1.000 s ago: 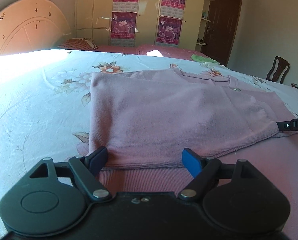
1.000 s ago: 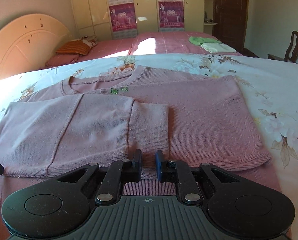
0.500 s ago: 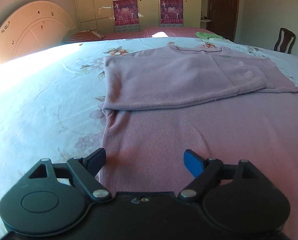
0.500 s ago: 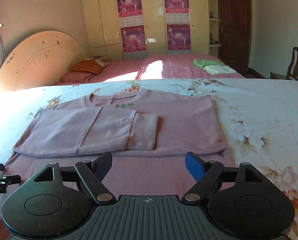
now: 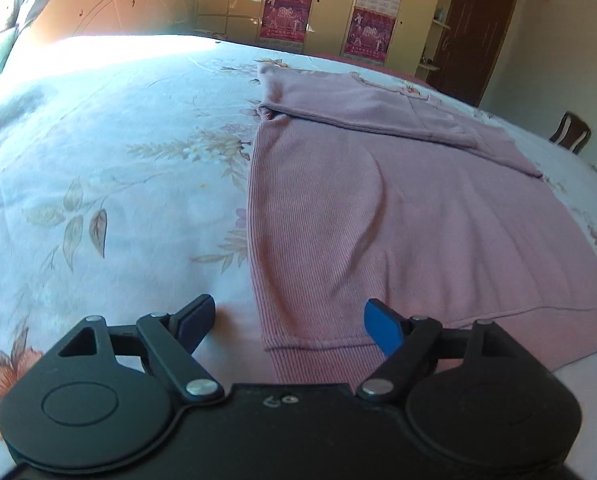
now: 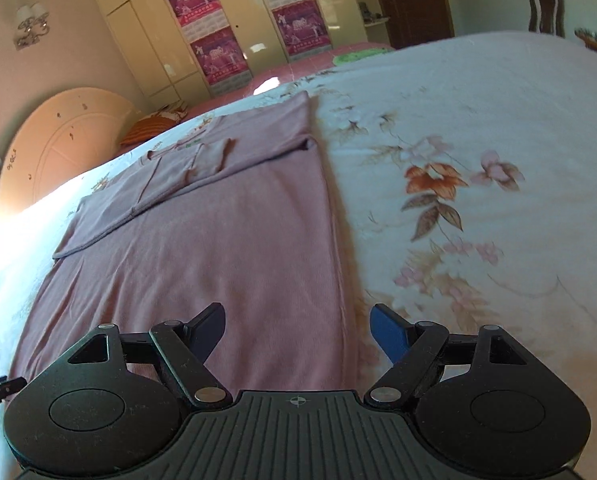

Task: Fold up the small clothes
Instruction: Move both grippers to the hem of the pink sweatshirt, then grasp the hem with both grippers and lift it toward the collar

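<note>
Landmark: pink sweater point(image 5: 378, 208), lying flat on floral bedsheet point(image 5: 98, 160), sleeves folded across the chest at the far end, hem nearest the cameras.

Left wrist view, left to right:
- Curved headboard point(image 5: 114, 4) far left of sweater, beyond the sunlit part of the sheet.
- Left gripper point(image 5: 288, 322) at sweater's near left hem corner. Jaws spread wide, nothing between the pads in contact. Dark left finger over bare sheet just outside the sweater's left edge; blue right finger over the ribbed hem. Hem corner sits between the two fingers.
- Folded sleeve edge point(image 5: 362, 124) running across the far part of the garment.
- Wardrobe with magenta posters point(image 5: 286, 12) behind sweater; dark door point(image 5: 478, 40) to its right; chair back point(image 5: 570, 132) past sweater's far right.

Right wrist view, left to right:
- Tip of the other gripper just visible at left frame edge, beside sweater's near left side.
- Wall lamp point(image 6: 32, 24) high on wall; headboard point(image 6: 58, 144) beyond sweater's left side.
- Sweater point(image 6: 218, 248) filling centre-left; cuffs point(image 6: 214, 156) folded over the chest.
- Right gripper point(image 6: 296, 326) at sweater's near right edge. Jaws wide apart, gripping nothing. Dark finger over pink fabric, blue finger over bare sheet; garment's right side seam between them.
- Floral print of sheet point(image 6: 438, 184) right of sweater.
</note>
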`<state>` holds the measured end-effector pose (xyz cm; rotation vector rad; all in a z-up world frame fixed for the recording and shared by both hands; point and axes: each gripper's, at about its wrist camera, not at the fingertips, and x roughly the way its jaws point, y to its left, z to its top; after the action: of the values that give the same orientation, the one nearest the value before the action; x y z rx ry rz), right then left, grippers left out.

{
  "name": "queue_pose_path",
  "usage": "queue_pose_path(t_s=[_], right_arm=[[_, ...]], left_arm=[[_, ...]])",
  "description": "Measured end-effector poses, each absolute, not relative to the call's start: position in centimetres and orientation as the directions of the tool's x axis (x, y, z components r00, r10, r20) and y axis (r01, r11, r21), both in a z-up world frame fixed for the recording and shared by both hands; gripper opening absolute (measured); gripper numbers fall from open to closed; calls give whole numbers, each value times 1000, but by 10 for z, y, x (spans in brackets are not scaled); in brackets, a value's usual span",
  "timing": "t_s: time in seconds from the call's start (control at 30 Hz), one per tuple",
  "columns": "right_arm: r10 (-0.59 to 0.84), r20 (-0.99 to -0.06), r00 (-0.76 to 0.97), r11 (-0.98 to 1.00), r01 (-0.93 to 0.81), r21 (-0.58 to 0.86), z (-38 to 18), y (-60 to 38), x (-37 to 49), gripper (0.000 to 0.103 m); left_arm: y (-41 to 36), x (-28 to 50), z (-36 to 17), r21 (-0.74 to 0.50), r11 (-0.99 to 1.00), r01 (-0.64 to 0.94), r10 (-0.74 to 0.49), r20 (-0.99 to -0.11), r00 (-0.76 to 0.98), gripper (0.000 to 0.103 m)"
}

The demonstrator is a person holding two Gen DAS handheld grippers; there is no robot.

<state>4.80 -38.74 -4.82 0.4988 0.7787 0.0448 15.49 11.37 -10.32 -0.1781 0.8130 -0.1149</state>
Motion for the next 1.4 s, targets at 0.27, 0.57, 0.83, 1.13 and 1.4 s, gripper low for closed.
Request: queue_pose_path(t_s=[0.27, 0.57, 0.83, 1.13, 1.4], right_arm=[[438, -579, 688, 695, 150, 703, -76, -428, 26, 57], [567, -544, 619, 625, 107, 773, -91, -421, 43, 19], [570, -429, 701, 616, -19, 788, -63, -428, 38, 7], [535, -433, 726, 636, -9, 771, -40, -428, 92, 7], [461, -401, 791, 647, 9, 762, 17, -430, 268, 7]], left_arm=[[149, 143, -118, -597, 802, 6, -446, -592, 672, 79], [147, 183, -141, -729, 683, 50, -595, -515, 616, 57], [153, 163, -130, -727, 685, 39, -535, -466, 705, 5], [149, 205, -100, -732, 679, 46, -497, -413, 763, 5], [141, 400, -71, -756, 647, 95, -515, -341, 787, 5]])
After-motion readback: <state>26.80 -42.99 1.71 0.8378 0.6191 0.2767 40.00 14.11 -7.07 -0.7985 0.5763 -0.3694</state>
